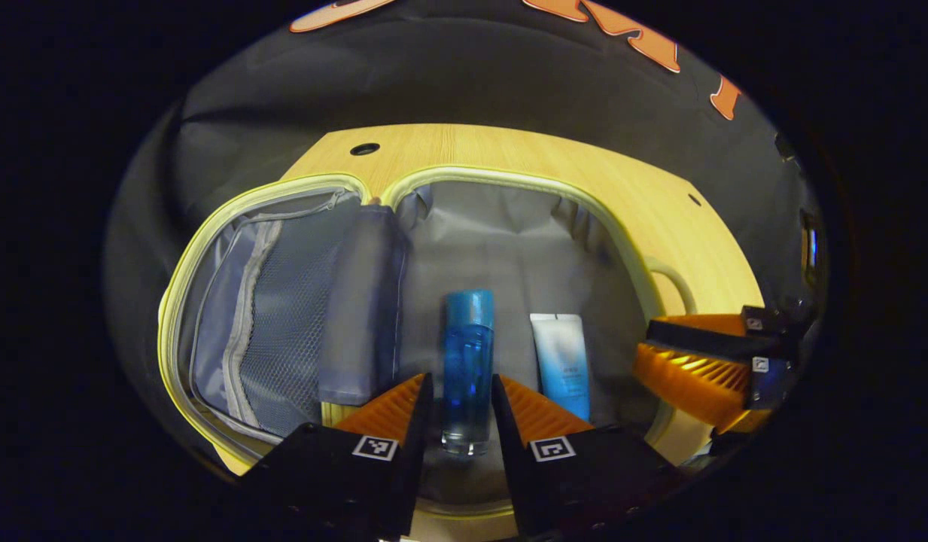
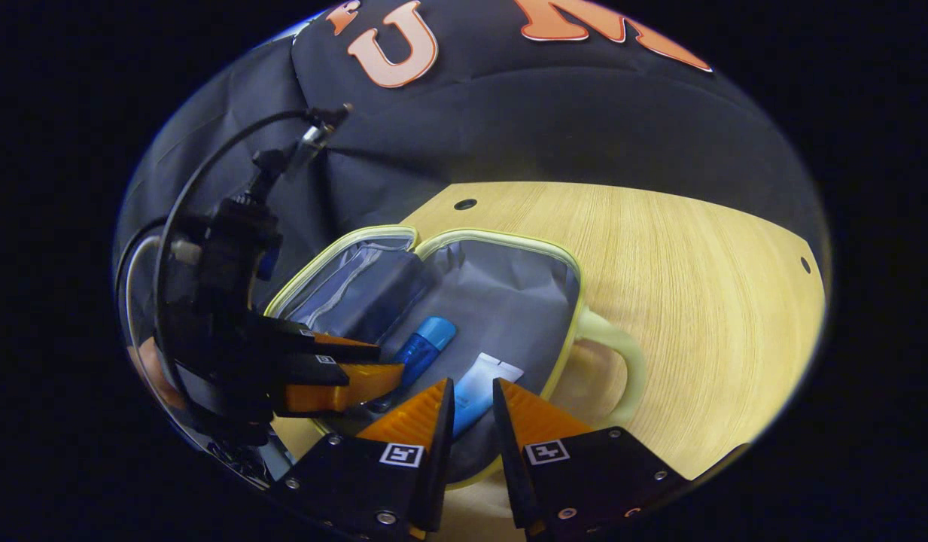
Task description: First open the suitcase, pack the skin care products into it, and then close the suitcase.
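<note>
A small suitcase (image 1: 509, 226) lies flat and unzipped on the wooden table (image 2: 697, 286), its lid half (image 1: 268, 316) with the mesh pocket folded out to one side, as the packing stage appears close to done. Two skin care products are inside the lined main compartment: a blue bottle (image 1: 468, 361) and a white-and-blue tube (image 1: 563, 361), lying side by side and apart, near the front rim. In the left gripper view, the left hand-held gripper (image 1: 464, 410) straddles the lower part of the bottle, its fingers parted a little wider than the bottle; whether they press on it or have just let it go cannot be told, though the bottle looks to be resting on the lining. In the right gripper view, the right hand-held gripper (image 2: 471, 410) hovers over the near end of the tube with its fingers slightly apart, the tube seen through the gap; it seems released rather than clamped, but contact cannot be settled either. The pale handle (image 2: 622, 361) sticks out on the side away from the lid. By the look of things, the next move calls for both hand-held grippers to lift clear of the compartment, then one to catch the edge of the lid and fold it over onto the base so the suitcase can be shut.
</note>
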Motion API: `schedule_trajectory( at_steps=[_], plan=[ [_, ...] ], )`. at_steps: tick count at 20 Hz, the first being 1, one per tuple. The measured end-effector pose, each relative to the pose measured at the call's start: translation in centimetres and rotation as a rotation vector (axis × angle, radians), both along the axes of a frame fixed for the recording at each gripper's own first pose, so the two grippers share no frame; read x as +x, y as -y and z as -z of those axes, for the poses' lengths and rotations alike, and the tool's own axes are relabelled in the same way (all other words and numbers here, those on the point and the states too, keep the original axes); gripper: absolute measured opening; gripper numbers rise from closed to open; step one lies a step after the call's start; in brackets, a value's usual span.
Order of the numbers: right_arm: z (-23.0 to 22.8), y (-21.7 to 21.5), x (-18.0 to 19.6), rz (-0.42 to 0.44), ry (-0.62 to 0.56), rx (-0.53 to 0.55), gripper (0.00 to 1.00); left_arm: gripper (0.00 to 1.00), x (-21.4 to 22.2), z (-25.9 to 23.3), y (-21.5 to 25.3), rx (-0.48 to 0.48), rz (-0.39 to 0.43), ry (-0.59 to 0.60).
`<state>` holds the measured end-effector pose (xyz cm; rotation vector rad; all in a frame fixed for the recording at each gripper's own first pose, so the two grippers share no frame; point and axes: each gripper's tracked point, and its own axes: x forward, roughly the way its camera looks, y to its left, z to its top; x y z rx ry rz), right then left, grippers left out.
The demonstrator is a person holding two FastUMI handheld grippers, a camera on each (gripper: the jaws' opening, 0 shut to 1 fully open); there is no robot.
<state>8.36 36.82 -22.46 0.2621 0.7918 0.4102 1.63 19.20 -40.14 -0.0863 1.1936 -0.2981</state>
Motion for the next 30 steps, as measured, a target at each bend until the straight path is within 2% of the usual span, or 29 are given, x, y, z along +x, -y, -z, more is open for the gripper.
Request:
schedule_trajectory(
  at_steps=[1,2,3,5,6,7,8,9,11,12,13,17,26,30],
  plan=[
    [0.0,-0.1,-0.2,-0.002,-0.001,-0.003,0.34,0.51,-0.1,-0.3,0.0,-0.013,0.004,0.006],
    [0.0,0.0,-0.3,0.001,0.000,-0.005,0.45,0.56,-0.1,-0.9,0.4,-0.040,0.004,0.020],
    [-0.3,0.1,-0.2,0.006,0.006,-0.005,0.34,0.62,-0.3,-1.4,0.4,-0.054,0.005,0.031],
    [-1.2,0.7,0.1,0.029,0.028,-0.007,0.34,0.78,0.2,-2.3,-0.4,-0.036,0.008,0.082],
    [-1.6,1.2,0.2,0.050,0.039,-0.013,0.34,0.78,0.4,-2.9,-1.0,-0.027,0.005,0.111],
    [-2.2,1.7,0.4,0.064,0.050,-0.014,0.24,0.78,0.9,-3.7,-1.6,-0.022,-0.008,0.135],
    [-2.5,2.2,0.5,0.080,0.059,-0.016,0.39,0.78,1.2,-4.6,-2.3,-0.034,-0.025,0.159],
    [-3.0,2.7,0.7,0.099,0.072,-0.019,0.46,0.87,1.7,-5.2,-3.4,-0.032,-0.049,0.185],
    [-4.3,3.8,1.2,0.137,0.097,-0.018,0.57,0.97,2.7,-6.3,-6.3,-0.013,-0.100,0.228],
    [-4.7,4.3,1.4,0.159,0.109,-0.020,0.60,0.98,3.0,-6.8,-7.9,-0.002,-0.128,0.243],
    [-5.3,4.9,1.8,0.181,0.122,-0.022,0.69,0.98,3.3,-7.4,-9.4,0.002,-0.153,0.263],
    [-6.9,7.5,2.7,0.265,0.162,-0.045,0.84,0.97,4.1,-7.4,-16.2,0.027,-0.283,0.289],
    [-12.4,11.9,4.6,0.376,0.269,-0.131,0.92,0.97,5.6,-4.7,-29.6,0.019,-0.586,0.274],
    [-14.5,13.0,5.2,0.393,0.317,-0.183,0.92,0.99,5.6,-1.9,-33.8,-0.056,-0.712,0.205]
  ],
)
